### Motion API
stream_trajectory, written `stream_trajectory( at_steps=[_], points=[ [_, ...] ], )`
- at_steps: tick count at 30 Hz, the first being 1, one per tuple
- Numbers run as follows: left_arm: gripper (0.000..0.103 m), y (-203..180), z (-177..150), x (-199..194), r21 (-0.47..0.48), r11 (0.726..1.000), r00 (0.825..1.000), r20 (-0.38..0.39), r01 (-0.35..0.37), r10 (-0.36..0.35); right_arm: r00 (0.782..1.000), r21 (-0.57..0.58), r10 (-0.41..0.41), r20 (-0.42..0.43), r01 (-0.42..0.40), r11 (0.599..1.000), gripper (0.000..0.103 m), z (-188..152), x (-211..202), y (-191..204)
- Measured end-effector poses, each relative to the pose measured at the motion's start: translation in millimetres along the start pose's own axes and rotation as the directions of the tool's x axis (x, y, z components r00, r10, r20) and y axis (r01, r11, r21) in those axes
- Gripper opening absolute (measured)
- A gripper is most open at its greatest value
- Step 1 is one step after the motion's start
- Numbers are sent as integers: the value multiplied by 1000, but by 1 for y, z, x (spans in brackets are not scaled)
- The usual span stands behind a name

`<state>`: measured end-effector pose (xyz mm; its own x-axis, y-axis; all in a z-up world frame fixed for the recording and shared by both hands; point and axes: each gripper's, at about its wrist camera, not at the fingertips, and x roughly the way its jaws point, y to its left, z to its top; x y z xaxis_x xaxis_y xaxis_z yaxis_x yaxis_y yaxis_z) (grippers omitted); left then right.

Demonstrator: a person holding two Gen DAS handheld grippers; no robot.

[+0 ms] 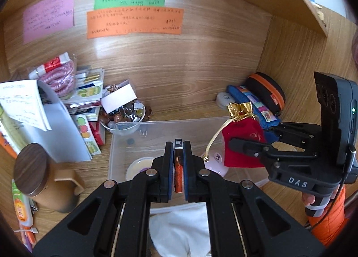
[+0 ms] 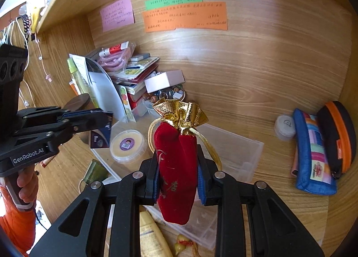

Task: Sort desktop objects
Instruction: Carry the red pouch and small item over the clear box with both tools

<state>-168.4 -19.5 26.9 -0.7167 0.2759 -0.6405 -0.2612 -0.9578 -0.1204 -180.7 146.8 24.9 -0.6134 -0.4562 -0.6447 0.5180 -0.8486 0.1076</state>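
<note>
My left gripper is shut on a slim dark box with an orange end, held over the clear plastic bin. My right gripper is shut on a red velvet pouch with a gold top, held over the same bin. The pouch also shows in the left wrist view, with the right gripper on it. The left gripper shows in the right wrist view. A round lidded tub sits in the bin.
Stacked books, papers and a pink coil fill the back left, with a bowl of beads. A wood-lidded cup stands front left. A blue patchwork pouch, an orange-zip case and a round white case lie right.
</note>
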Motion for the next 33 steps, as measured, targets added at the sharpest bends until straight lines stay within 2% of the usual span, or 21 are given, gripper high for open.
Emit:
stream_trajectory(
  at_steps=[6,21,27,33],
  points=[
    [6,4,4,28,-15,1000,999,-37,24,-25,999,-7,-1,-38,1,1000,23,2,22,-4],
    [6,2,8,87,7,1000,993,-118,15,-14,993,-8,-10,-117,9,1000,24,-4,72,-11],
    [6,2,5,108,12,1000,987,-160,20,-18,990,-21,-22,-139,19,1000,26,-7,80,-13],
    [6,-3,1,112,35,999,986,-167,14,-8,987,-51,-81,-142,74,996,26,-9,80,-8]
  ],
)
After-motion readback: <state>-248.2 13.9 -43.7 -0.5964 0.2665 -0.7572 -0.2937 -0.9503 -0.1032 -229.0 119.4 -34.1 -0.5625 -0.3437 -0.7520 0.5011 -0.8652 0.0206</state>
